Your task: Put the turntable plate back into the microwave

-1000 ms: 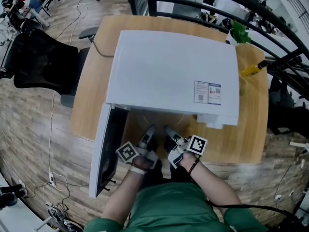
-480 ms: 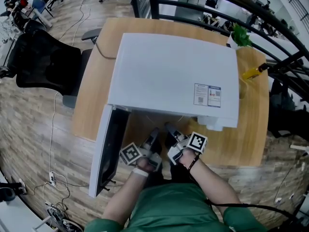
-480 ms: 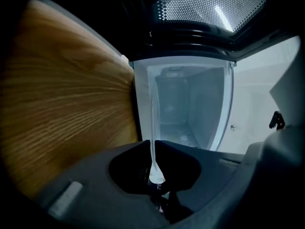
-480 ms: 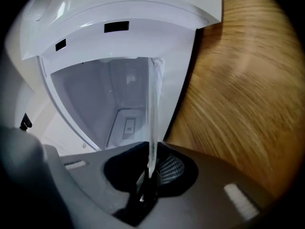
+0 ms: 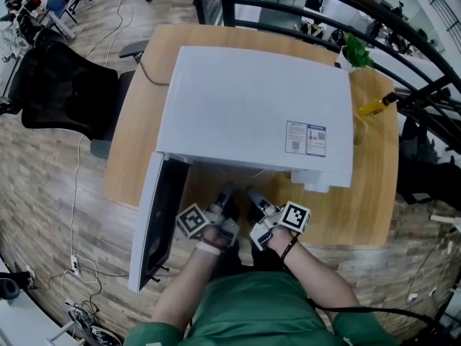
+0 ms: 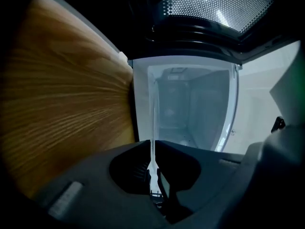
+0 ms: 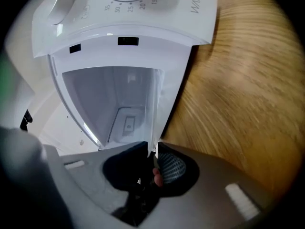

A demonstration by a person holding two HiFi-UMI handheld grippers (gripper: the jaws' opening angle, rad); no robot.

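The white microwave stands on the wooden table with its door swung open to the left. The clear glass turntable plate is held edge-on in front of the open cavity. My left gripper is closing, and its jaws pinch the plate's rim. My right gripper is shut on the same plate, below the dial panel. In the head view the left gripper and the right gripper sit side by side just outside the opening.
A black office chair stands left of the table. A green plant and a yellow object sit at the table's far right. Black railings run behind. The open door juts past the table's front edge.
Both hands stay in nearly the same spot in front of the microwave opening. Only the head view has shifted slightly.
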